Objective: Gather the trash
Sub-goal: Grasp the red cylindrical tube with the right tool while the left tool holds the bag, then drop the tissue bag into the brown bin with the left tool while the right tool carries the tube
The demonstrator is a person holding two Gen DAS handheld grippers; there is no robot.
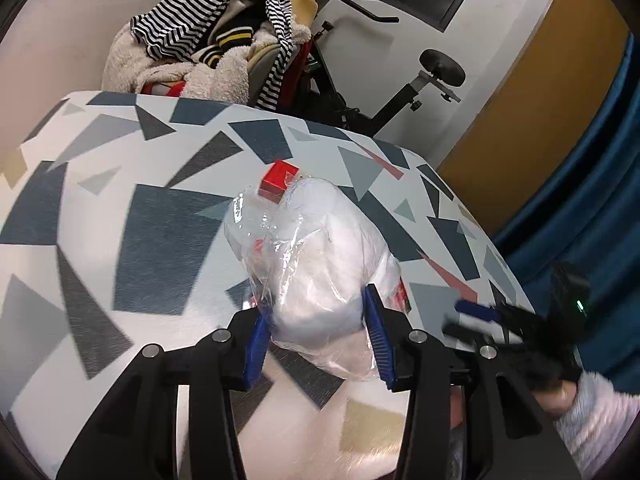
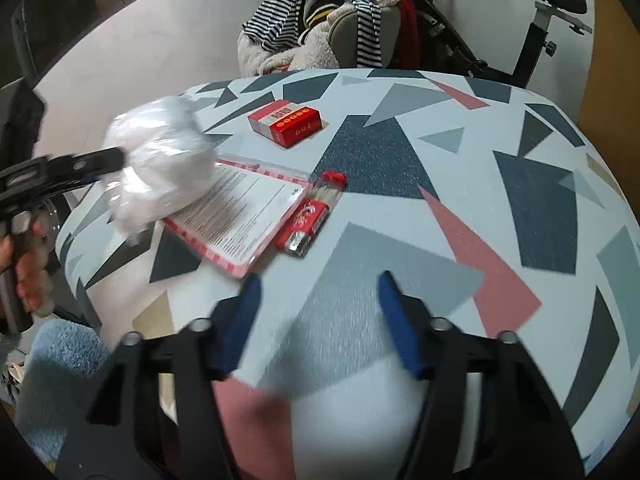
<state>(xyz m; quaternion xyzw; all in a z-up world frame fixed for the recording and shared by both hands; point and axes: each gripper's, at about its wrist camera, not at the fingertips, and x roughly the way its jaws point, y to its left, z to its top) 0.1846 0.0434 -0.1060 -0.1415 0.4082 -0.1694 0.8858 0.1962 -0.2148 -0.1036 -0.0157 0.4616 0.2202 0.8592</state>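
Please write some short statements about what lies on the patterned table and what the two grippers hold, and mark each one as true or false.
1. The left gripper is shut on the clear plastic bag of white stuff. True.
2. The right gripper holds the red box. False: its jaws have nothing between them, and the box lies on the table further away.
3. A red lighter lies beside the flat package with printed text. True.
4. The red box stands on top of the flat package. False: it lies apart from it, directly on the table.
5. Striped clothing is piled behind the table. True.
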